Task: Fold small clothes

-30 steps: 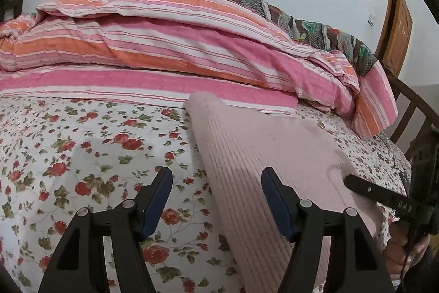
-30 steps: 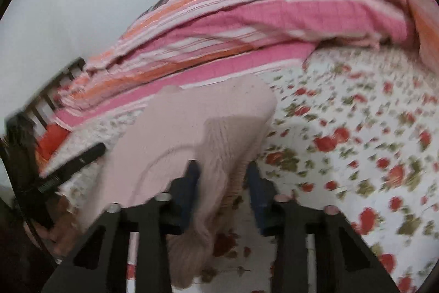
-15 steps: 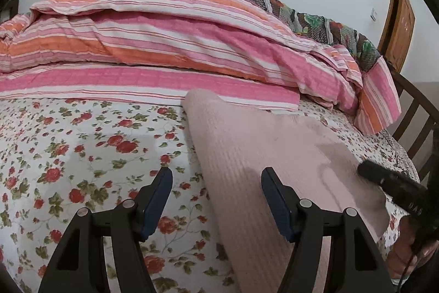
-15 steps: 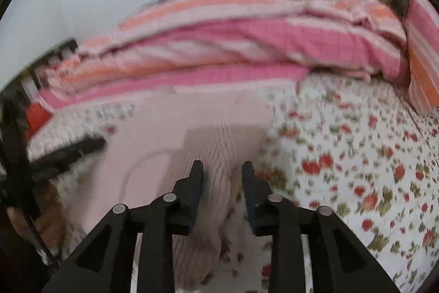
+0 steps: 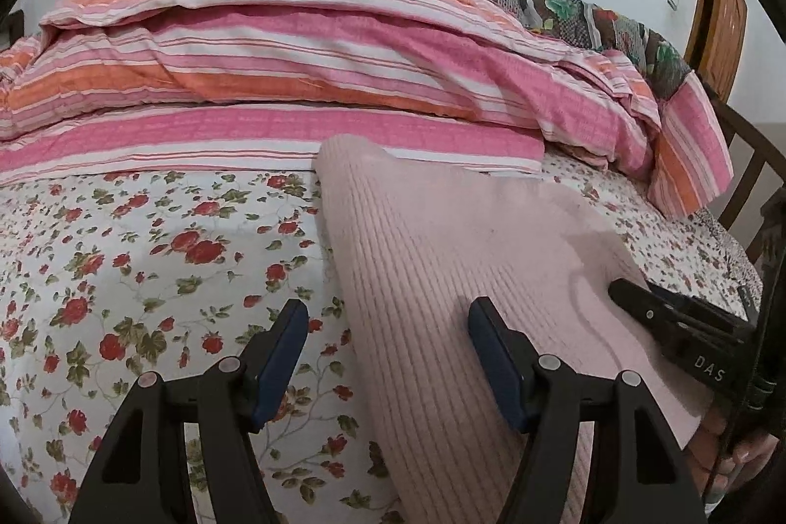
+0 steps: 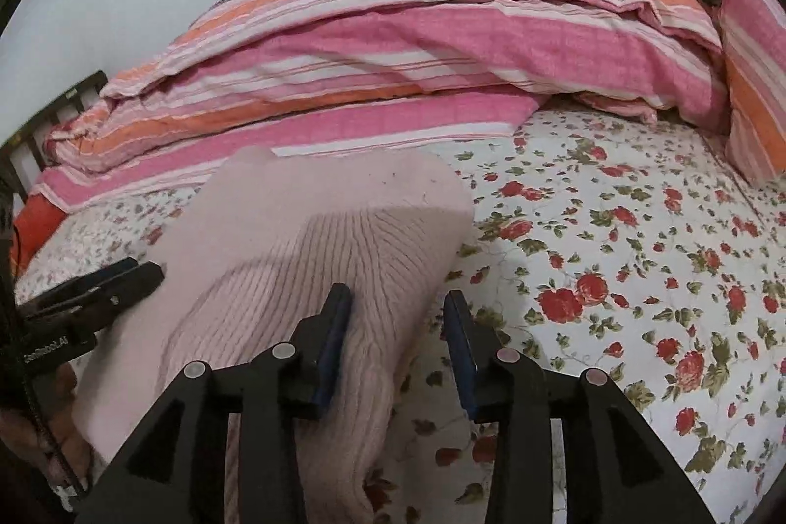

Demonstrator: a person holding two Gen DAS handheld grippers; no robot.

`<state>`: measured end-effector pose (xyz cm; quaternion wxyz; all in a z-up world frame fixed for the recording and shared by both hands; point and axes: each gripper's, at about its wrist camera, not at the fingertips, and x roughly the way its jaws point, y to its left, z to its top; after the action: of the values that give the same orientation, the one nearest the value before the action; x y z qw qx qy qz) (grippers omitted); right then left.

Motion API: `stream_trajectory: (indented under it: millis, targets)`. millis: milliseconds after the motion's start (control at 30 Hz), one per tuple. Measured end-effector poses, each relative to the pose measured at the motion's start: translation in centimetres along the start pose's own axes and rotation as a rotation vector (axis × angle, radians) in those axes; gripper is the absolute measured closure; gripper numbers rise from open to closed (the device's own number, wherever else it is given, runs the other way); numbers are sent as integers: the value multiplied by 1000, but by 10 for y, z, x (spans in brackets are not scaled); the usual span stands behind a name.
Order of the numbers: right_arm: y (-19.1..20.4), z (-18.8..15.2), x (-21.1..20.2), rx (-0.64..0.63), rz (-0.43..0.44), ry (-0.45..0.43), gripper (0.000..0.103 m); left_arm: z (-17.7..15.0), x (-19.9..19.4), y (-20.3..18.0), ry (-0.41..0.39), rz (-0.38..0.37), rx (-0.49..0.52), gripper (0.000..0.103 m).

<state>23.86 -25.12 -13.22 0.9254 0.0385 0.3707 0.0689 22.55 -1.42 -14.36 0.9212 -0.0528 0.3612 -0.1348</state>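
**Op A:** Sweater (image 5: 442, 278) first: pink ribbed knit, lying on the floral sheet (image 5: 147, 259), its far end touching the striped quilt (image 5: 319, 72). From my side it looks already doubled over, with a rounded fold running along its left edge.

**Op B:** Agreed. In my right view the sweater (image 6: 314, 249) fills the lower left, and the fold edge comes straight toward the camera. What are your fingers doing?

**Op A:** My left gripper (image 5: 388, 342) stands wide open and holds nothing. The left finger hangs over bare sheet, the right one over the knit, so the fold edge sits between them.

**Op B:** My right gripper (image 6: 395, 327) is parted too, less widely, with nothing clamped. The left finger lies against the knit; the right one is over the sheet just beside the edge. I cannot tell whether any cloth sits between the pads.

**Op A:** So I judge we are between folds: one is laid, the next grasp not yet taken.

**Op B:** Next, I think, each of us needs to close on the near hem, pinching all layers, then carry it toward the quilt for a cross fold.

**Op A:** Soft knit slips; I'd bite deep and lift evenly with you.
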Motion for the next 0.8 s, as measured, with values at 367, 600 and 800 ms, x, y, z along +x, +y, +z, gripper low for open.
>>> stream_trajectory:
  millis: [367, 600, 800]
  targets:
    - [-1, -2, -1, 8, -2, -2, 60, -3, 3, 5, 4, -5, -18, 31]
    - [-1, -3, -1, 14, 3, -1, 58, -6, 4, 10, -1, -33, -47, 30]
    - [-3, -2, 0, 30, 18, 3, 57, -5, 6, 13, 5, -50, -57, 29]
